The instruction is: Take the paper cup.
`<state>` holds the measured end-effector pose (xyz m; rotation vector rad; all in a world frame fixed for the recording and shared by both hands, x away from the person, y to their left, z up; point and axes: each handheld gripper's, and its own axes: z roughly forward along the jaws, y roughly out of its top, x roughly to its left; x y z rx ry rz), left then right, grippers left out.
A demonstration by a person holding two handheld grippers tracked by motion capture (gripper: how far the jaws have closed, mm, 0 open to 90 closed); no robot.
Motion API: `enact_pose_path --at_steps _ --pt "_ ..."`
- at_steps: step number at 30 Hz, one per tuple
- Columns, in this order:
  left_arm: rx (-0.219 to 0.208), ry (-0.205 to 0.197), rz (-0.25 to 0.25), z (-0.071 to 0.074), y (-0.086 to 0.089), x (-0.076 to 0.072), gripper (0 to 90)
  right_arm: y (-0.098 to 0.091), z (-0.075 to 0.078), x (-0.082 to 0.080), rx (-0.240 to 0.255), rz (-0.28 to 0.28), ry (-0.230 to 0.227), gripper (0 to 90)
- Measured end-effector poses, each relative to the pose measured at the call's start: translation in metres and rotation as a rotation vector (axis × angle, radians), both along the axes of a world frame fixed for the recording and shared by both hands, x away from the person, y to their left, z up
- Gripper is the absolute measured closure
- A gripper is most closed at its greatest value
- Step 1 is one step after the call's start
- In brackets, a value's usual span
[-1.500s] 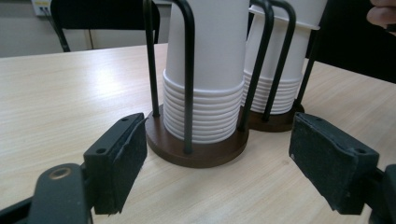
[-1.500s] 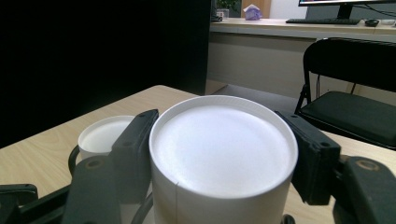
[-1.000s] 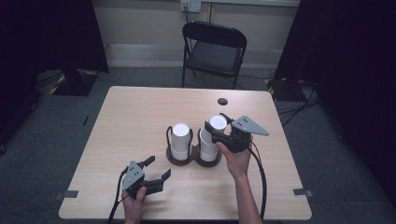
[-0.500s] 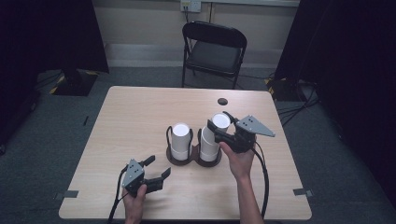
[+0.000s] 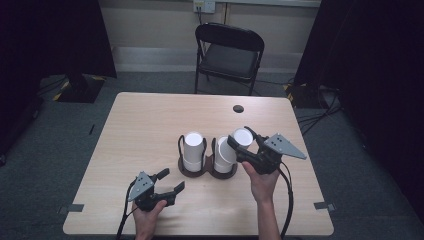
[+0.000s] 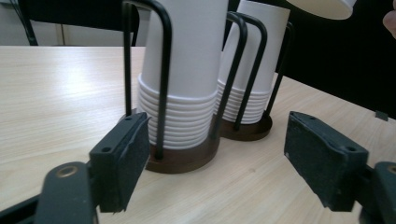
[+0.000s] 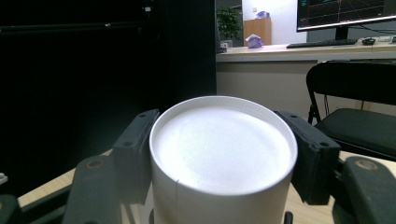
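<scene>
The rack (image 5: pixel 207 170) stands mid-table and is the one big obstacle: two brown bases joined side by side, each ringed by black wire hoops (image 6: pixel 164 70) that hem in a stack of white cups (image 5: pixel 193 151). The hoops leave only narrow slots at the sides of each stack; the tops are open from above. The right gripper (image 5: pixel 241 145) and its cup (image 7: pixel 223 158) hang tilted over the rack's right stack (image 6: pixel 254 70), blocking that way in. The left gripper (image 5: pixel 169 181) sits on the near side of the rack, left of centre, jaws wide apart. Bare table (image 5: pixel 145 125) lies left of the rack and beyond it, save a small dark disc (image 5: pixel 238 108) near the far edge. A chair (image 5: pixel 228 55) stands past that edge.
</scene>
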<state>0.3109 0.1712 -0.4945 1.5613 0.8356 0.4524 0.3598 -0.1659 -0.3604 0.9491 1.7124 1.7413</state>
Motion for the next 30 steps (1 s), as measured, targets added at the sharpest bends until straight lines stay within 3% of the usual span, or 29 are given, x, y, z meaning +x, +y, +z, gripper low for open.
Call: enact_pose_path --at_steps 9,12,17,21,25,30 --pt "-0.001 -0.007 -0.026 0.007 -0.014 -0.003 24.9 -0.012 -0.005 -0.017 0.073 0.011 0.017 34.5" --pt "-0.035 -0.004 -0.038 0.009 -0.017 -0.003 26.5 -0.017 -0.011 -0.023 0.112 0.019 0.034 34.5" --pt "-0.057 -0.004 -0.058 0.010 -0.018 -0.003 32.0 -0.018 -0.019 -0.029 0.141 0.029 0.054 34.5" --pt "-0.029 -0.010 -0.060 0.010 -0.019 -0.004 31.9 -0.017 -0.024 -0.032 0.149 0.041 0.073 34.6" --pt "-0.020 -0.004 -0.059 0.010 -0.021 -0.003 32.7 -0.017 -0.028 -0.036 0.180 0.054 0.089 34.5" --pt "-0.021 -0.003 -0.091 0.011 -0.027 -0.003 34.7 -0.010 -0.041 -0.041 0.221 0.087 0.123 34.6"
